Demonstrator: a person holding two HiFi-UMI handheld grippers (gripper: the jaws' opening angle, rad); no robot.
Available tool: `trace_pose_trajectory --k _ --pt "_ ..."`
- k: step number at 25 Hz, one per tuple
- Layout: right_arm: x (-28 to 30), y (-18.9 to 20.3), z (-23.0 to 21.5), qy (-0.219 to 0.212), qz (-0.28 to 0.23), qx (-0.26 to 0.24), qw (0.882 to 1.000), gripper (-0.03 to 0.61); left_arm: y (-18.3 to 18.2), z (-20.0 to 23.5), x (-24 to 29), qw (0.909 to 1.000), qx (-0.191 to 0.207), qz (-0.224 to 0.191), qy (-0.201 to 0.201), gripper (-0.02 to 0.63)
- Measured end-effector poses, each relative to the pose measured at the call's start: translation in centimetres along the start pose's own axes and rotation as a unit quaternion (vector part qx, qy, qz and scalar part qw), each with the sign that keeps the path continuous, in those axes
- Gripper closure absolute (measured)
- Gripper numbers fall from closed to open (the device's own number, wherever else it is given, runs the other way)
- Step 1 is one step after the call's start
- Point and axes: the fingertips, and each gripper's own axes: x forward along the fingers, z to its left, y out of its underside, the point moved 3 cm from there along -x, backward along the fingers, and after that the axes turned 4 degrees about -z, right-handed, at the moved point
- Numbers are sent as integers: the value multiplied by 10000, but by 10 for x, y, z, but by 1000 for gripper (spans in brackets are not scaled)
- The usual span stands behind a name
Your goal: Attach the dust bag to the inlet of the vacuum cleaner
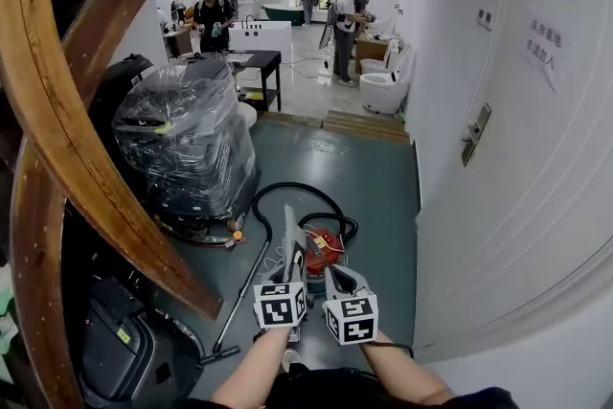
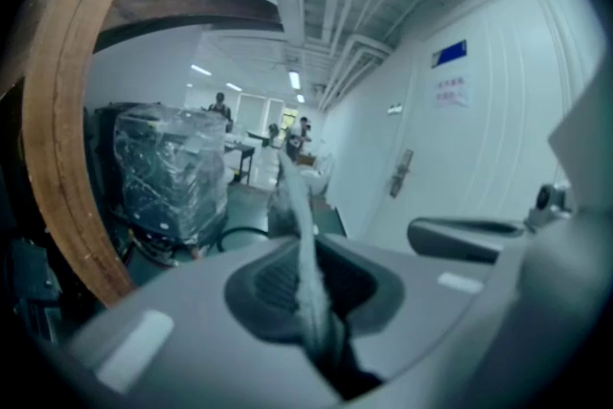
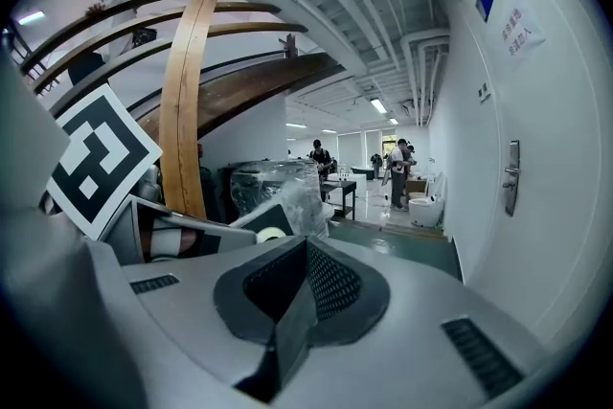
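Head view: the vacuum cleaner [image 1: 324, 251] sits on the floor. Just short of it the left gripper [image 1: 293, 271] holds the dust bag [image 1: 290, 230] upright, with the right gripper [image 1: 337, 281] beside it.

Left gripper view: the jaws are pinched on the bag's thin edge [image 2: 305, 244].

Right gripper view: the jaws are closed together and empty.

This looks like the approach; next, the bag's mouth must line up with the inlet.

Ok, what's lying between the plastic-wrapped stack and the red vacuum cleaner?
The black hose curves across the green floor there, plain in the head view.
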Motion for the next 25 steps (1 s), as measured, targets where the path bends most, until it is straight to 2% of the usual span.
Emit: trace_pose_trajectory --k 12,21,25 --pt "117 -29 18 -224 14 -34 9997 580 -42 77 61 10000 -14 -5 -84 591" --pt "157 -25 18 -396 204 -21 9990 580 -43 109 87 9992 -213 148 -312 591" --pt "175 -19 6 -568 370 -73 9977 580 -39 118 102 9973 -422 234 -545 591"
